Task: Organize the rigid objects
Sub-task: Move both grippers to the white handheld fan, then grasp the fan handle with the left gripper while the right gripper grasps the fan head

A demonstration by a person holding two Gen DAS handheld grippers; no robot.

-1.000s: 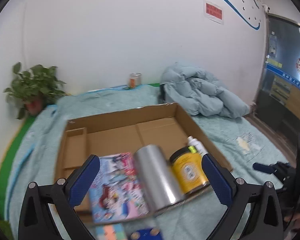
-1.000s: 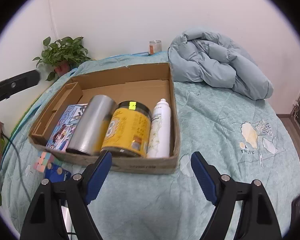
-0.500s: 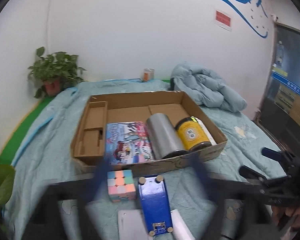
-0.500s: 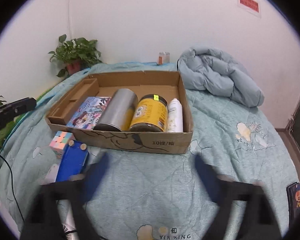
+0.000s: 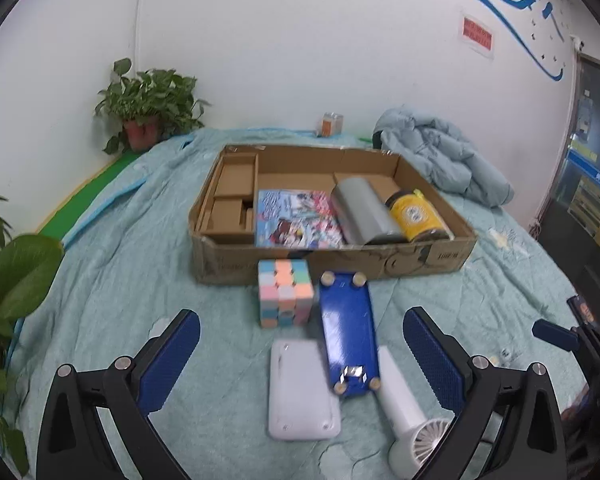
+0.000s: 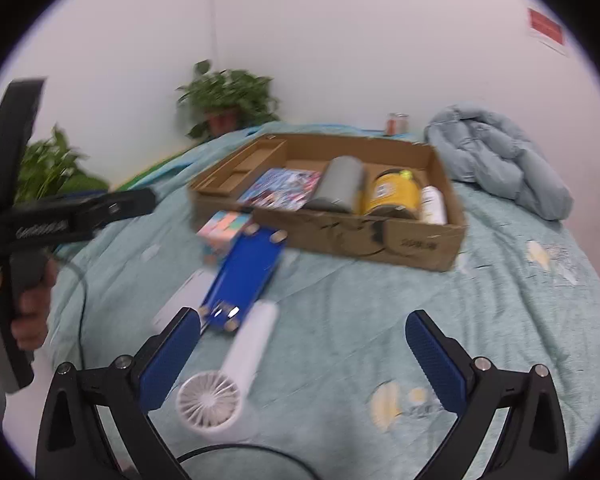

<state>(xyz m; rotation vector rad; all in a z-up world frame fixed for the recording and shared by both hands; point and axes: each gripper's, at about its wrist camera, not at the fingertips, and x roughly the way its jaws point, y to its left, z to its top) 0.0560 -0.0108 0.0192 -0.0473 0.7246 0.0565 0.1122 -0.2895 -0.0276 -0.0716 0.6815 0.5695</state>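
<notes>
A cardboard box (image 5: 332,268) (image 6: 420,240) on the bed holds a picture book (image 5: 296,218), a silver cylinder (image 5: 364,212), a yellow jar (image 5: 416,216) and a white bottle (image 6: 432,204). In front of it lie a pastel puzzle cube (image 5: 286,292), a blue flat case (image 5: 350,332) (image 6: 248,268), a white flat device (image 5: 302,390) and a white hand fan (image 5: 404,416) (image 6: 236,360). My left gripper (image 5: 300,364) is open and empty above these loose things. My right gripper (image 6: 302,360) is open and empty, just right of the fan.
A bundled blue quilt (image 5: 444,156) lies at the back right of the bed. A potted plant (image 5: 148,108) stands in the back left corner, and more leaves (image 5: 16,280) at the left edge. A small can (image 5: 331,124) stands by the wall.
Both grippers have pulled back from the box toward the bed's near side. The cube, blue case, white device and fan have come into view. Both stay open.
</notes>
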